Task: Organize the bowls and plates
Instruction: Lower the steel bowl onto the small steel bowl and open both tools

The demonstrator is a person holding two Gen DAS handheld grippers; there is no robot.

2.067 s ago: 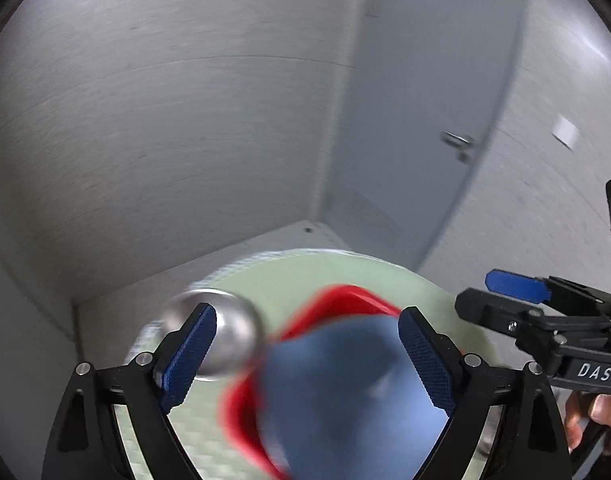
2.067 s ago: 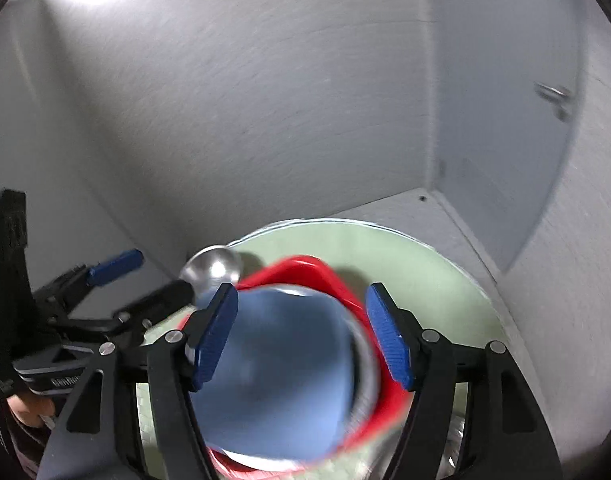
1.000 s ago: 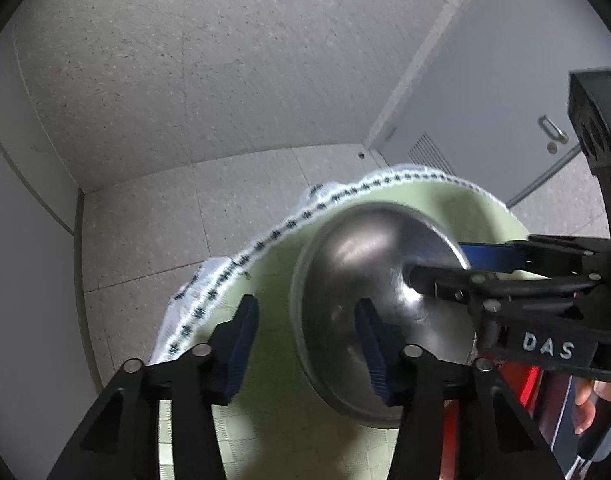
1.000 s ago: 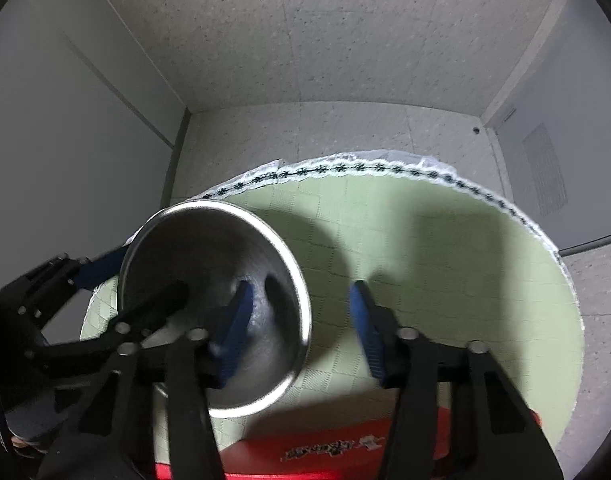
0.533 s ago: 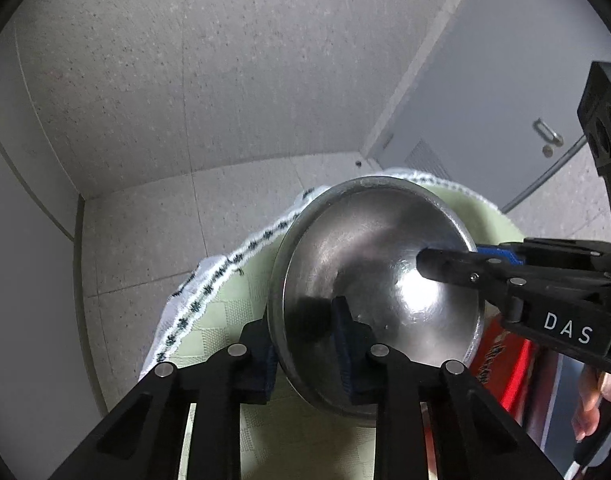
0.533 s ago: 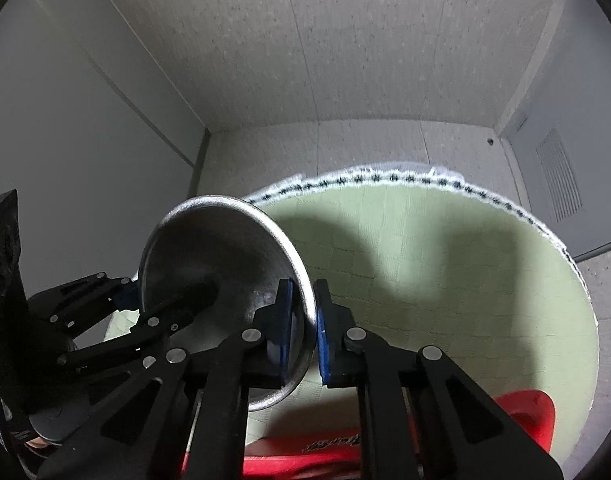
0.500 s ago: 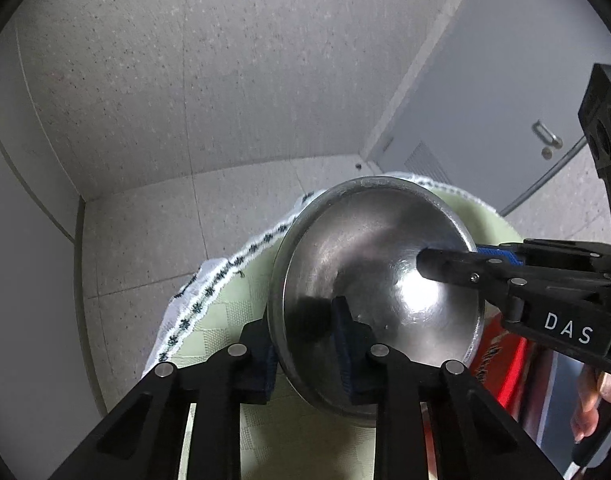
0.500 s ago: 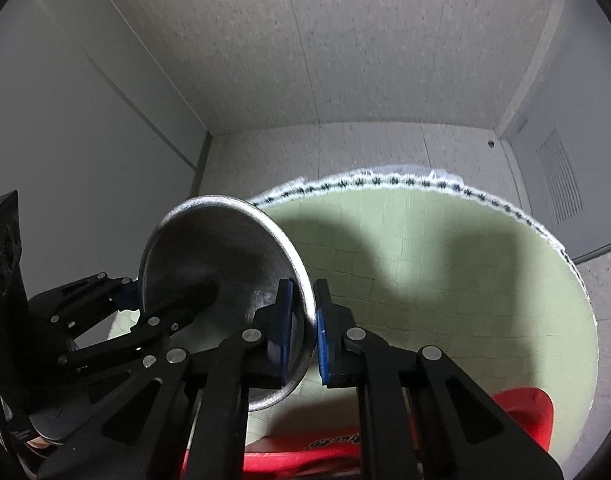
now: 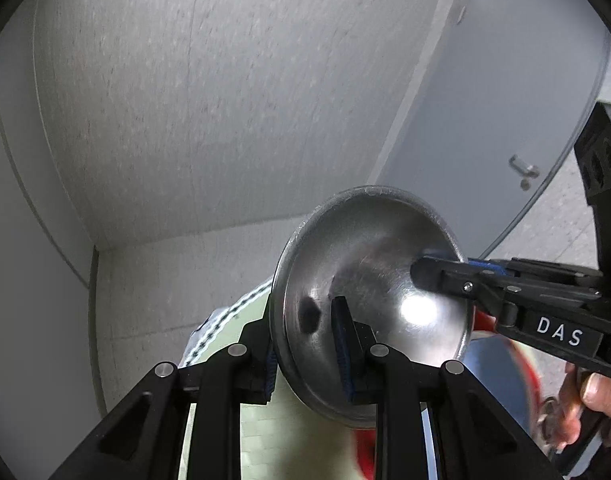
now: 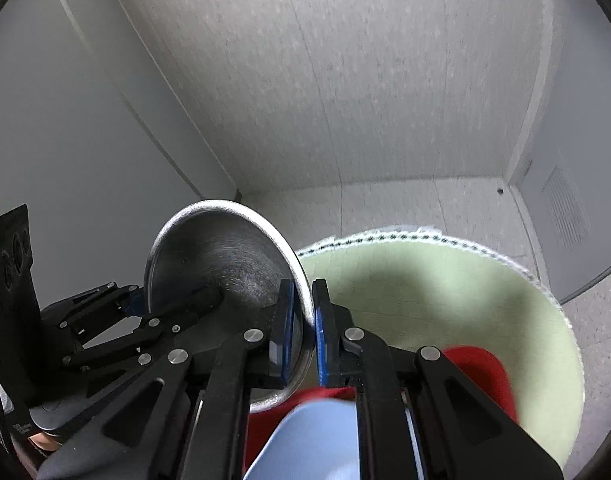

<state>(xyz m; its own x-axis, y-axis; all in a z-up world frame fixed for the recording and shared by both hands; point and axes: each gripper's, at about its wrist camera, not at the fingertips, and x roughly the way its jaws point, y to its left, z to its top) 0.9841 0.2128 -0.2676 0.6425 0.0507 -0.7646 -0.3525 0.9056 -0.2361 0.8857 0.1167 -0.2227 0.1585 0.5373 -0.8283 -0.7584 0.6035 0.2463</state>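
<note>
Bowl: steel bowl (image 9: 369, 300) is hanging in the air above the green worktop (image 10: 445, 292), tilted up on edge, hollow facing the left wrist camera.
Left claw: left claw (image 9: 305, 344) is pinching the bowl's near-left rim, one pad inside the hollow, the other behind the wall.
Right claw: right claw (image 10: 303, 336) is pinching the opposite rim, pads pressed on either side of the thin lip; it is reaching in from the right in the left view.
Key relation: both claws are gripping the same bowl at roughly opposite points of the rim, so the line between the grips is running across the bowl's width. Neither is nearer; the load is shared.
Below: red tray (image 10: 477, 364) and blue plate (image 10: 313, 436) are lying low and close to the right claw, blurred.
Judgement: bowl is probably heading down toward that stack, down and toward the cameras.
Risk: two grips on one rigid rim — any mismatch in tilt is likely to twist the lip out of one pinch.
</note>
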